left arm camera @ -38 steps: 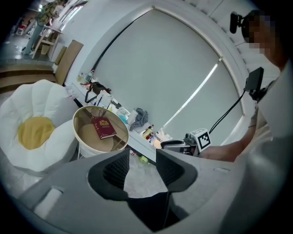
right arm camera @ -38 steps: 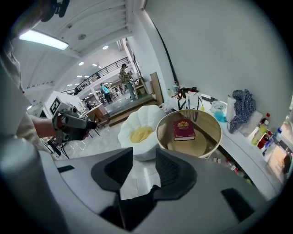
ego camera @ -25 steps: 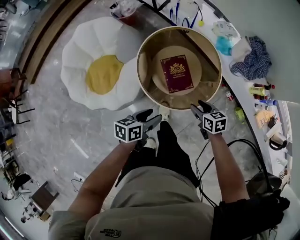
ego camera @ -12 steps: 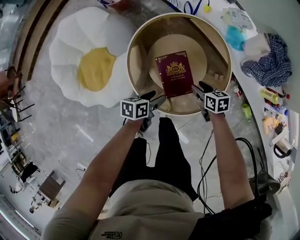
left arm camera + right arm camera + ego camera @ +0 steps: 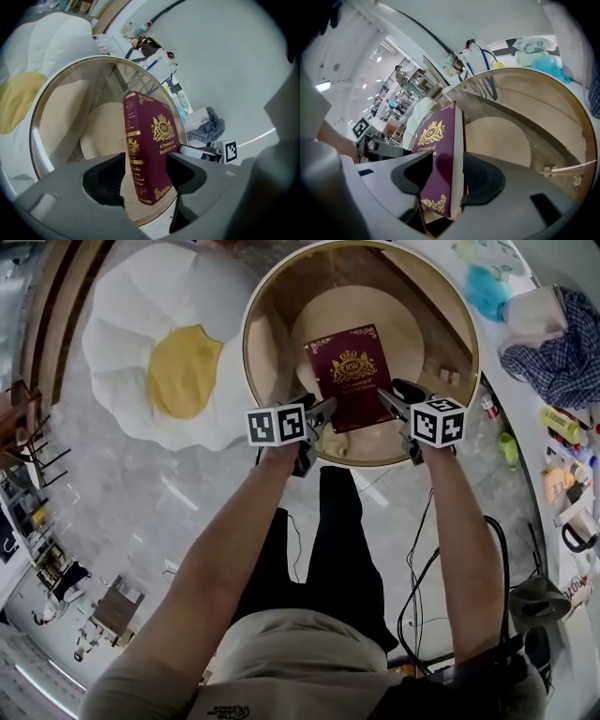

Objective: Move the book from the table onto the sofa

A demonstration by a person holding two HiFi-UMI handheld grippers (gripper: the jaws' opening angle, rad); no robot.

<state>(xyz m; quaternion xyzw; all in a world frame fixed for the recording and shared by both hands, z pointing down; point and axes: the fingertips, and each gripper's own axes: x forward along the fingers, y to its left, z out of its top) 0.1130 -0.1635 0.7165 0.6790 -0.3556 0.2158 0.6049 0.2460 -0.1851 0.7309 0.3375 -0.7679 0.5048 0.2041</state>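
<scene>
— Nearest?
— Black trousers [image 5: 337, 549] straight below, then two forearms stretched forward, a tool in each hand.
— Left gripper [image 5: 319, 411]?
— Poised at the lower left corner of the book [image 5: 349, 376]. Fingers spread wide and opening. Spine and gold-crested cover framed in the gap, pads clear of both.
— Right gripper [image 5: 394, 392]?
— Level with the other, at the lower right corner. Fingers apart as well, with the page edge showing in the gap and open space on the cover side. No pinch to be seen.
— And the book itself?
— Maroon, lying flat with its cover up on the round glass-topped table [image 5: 251, 343], toward the near side. Not yet on the sofa [image 5: 122, 343].
— Farther out?
— Left of the table and just beside its rim, the sofa: shaped like a fried egg, white with a yellow middle. Off to the right, a white worktop [image 5: 534, 474] curving away, with a checked cloth [image 5: 558, 357] and a few small bottles, too small to tell apart.
</scene>
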